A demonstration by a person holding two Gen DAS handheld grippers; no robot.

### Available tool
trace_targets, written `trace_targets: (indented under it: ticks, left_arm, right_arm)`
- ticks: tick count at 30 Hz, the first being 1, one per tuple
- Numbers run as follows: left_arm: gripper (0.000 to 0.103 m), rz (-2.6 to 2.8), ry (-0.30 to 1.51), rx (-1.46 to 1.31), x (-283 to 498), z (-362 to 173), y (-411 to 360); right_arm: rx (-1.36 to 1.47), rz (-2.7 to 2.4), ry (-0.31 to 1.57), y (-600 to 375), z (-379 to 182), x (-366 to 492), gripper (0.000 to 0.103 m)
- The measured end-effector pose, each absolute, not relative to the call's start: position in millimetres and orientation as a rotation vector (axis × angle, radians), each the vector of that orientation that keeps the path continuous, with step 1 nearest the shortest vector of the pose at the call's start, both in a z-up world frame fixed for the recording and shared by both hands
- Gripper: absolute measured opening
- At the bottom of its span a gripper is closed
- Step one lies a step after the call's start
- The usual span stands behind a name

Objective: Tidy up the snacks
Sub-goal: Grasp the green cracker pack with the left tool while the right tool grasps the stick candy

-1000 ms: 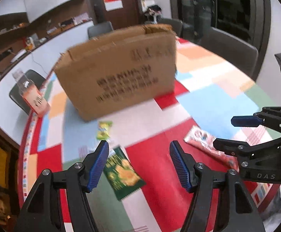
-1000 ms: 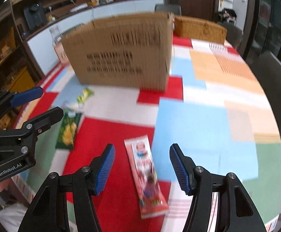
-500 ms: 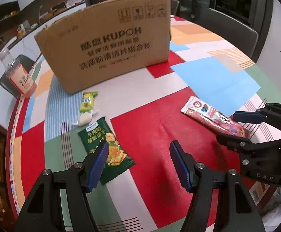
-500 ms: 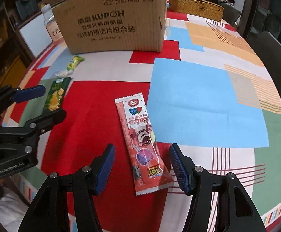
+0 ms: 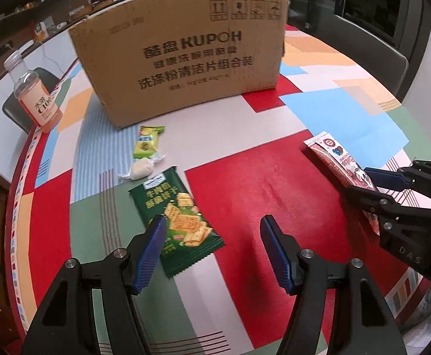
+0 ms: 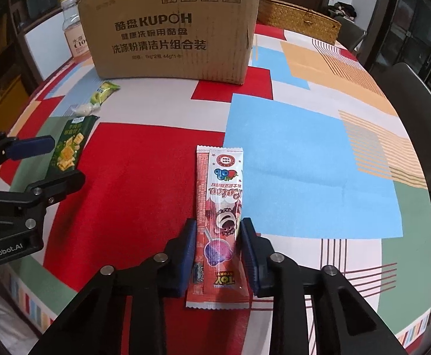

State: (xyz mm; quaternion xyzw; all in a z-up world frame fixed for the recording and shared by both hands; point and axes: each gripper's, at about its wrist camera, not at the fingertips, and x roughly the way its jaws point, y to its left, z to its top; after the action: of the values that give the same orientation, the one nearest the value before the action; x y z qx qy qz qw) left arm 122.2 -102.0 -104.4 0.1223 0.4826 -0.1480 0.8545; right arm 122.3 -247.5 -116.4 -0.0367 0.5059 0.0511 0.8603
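Note:
A long red lollipop packet (image 6: 220, 189) lies flat on the red patch of the tablecloth. My right gripper (image 6: 218, 230) straddles its near half; its jaws are closing and the blue pads press on both long edges. The left wrist view shows that packet (image 5: 334, 156) and my right gripper (image 5: 372, 183) at the right. My left gripper (image 5: 212, 230) stands open just above the table, its left finger over the near corner of a green cracker packet (image 5: 171, 204); nothing is held. A small yellow-green snack (image 5: 147, 143) and a white wrapped candy (image 5: 140, 171) lie behind it.
A tall open cardboard box (image 6: 168, 29) stands at the back of the round table (image 6: 304, 148). An orange drink bottle (image 5: 38, 94) stands left of it. A wicker basket (image 6: 295, 19) sits behind the box on the right. Dark chairs (image 6: 416, 112) ring the table.
The right jaws have closed from wide apart onto the red packet's edges. Both grippers have sunk closer to the table. The left jaws kept the same width.

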Motion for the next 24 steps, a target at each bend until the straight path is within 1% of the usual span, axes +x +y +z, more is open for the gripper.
trace_targets:
  ticks: [10, 21, 24]
  left_arm:
    - [0.065, -0.242, 1.016, 0.207, 133.6, -104.4, -80.1]
    - [0.065, -0.177, 1.071, 0.179, 161.9, -125.9, -75.5]
    - [0.065, -0.162, 1.062, 0.171, 167.0, -128.7, -75.9]
  right_arm:
    - [-0.085, 0.153, 0.980, -226.6, -98.8, 136.3, 0.030]
    - [-0.083, 0.204, 0.937, -204.5, -93.4, 152.2, 0.030]
    - [-0.078, 0.206, 0.931, -203.6, -93.0, 155.9, 0.030]
